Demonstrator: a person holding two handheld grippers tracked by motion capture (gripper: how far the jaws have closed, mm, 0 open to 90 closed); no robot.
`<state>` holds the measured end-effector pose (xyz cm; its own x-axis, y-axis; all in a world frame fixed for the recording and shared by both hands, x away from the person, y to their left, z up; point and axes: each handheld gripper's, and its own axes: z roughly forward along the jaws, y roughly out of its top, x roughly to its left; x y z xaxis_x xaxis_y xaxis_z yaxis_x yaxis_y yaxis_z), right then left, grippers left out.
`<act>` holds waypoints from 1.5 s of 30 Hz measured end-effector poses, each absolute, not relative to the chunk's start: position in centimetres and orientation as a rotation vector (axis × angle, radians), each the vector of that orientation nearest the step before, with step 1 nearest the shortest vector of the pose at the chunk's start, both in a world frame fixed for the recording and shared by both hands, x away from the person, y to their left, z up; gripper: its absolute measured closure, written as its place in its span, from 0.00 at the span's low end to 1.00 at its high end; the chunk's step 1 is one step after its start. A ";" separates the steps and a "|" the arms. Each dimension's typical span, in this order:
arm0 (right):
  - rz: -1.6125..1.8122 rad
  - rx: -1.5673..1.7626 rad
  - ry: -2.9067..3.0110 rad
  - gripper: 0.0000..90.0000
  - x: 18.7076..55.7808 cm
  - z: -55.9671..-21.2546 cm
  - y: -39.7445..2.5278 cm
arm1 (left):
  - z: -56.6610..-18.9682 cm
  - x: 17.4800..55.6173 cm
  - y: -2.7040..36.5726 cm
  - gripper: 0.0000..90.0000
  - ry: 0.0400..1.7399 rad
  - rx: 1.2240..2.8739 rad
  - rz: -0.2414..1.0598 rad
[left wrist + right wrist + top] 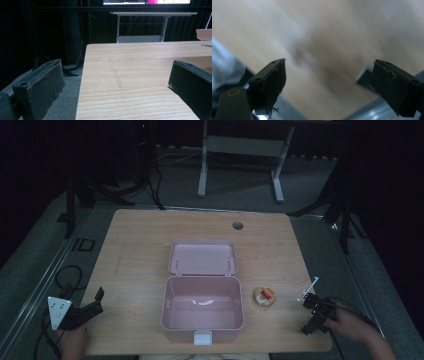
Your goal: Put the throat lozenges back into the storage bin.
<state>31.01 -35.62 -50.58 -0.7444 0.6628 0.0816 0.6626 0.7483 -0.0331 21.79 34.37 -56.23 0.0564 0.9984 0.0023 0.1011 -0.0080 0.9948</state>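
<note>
Jaws of both grippers spread and empty, round tin just left of right gripper

Left gripper low at near-left, jaws wide apart; right gripper near-right, jaws wide apart.

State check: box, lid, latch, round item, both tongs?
pink box: empty, upright on the table
lid: open, swung back flat behind the box
white latch: undone, at the box's front edge
small round container: closed, lying on the table right of the box, untouched
left tongs: open, empty, at the table's left edge
right tongs: open, empty, over the table's right edge, view blurred
</note>
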 end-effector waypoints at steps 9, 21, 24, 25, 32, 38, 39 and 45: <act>0.123 -1.038 -2.849 0.14 31.4 -50.1 -35.2 | -56.2 21.8 34.4 0.00 1.239 1.312 1.119; 0.147 -0.989 -2.872 0.14 32.5 -50.0 -33.3 | -56.2 21.8 34.4 0.00 1.237 1.311 1.117; 0.137 -0.962 -2.881 0.14 32.9 -49.9 -32.9 | -56.2 21.8 34.4 0.00 1.237 1.310 1.117; 0.135 -0.951 -2.880 0.14 33.3 -49.8 -32.6 | -56.2 21.8 34.4 0.00 1.236 1.310 1.117; 0.134 -0.907 -2.892 0.14 34.6 -49.6 -31.1 | -56.2 21.8 34.4 0.00 1.236 1.312 1.116; 0.124 -0.884 -2.910 0.14 36.3 -49.3 -29.2 | -56.2 21.8 34.4 0.00 1.234 1.312 1.114; 0.120 -0.878 -2.911 0.14 36.5 -49.2 -28.9 | -56.2 21.8 34.4 0.00 1.234 1.312 1.114; 0.107 -0.848 -2.925 0.14 37.6 -49.1 -27.4 | -56.2 21.8 34.5 0.00 1.233 1.311 1.111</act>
<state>37.55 -27.43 -49.11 -0.8411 0.5362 0.0709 0.5295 0.8431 -0.0937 21.79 34.48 -56.24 0.0653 0.9979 -0.0046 0.0991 -0.0019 0.9951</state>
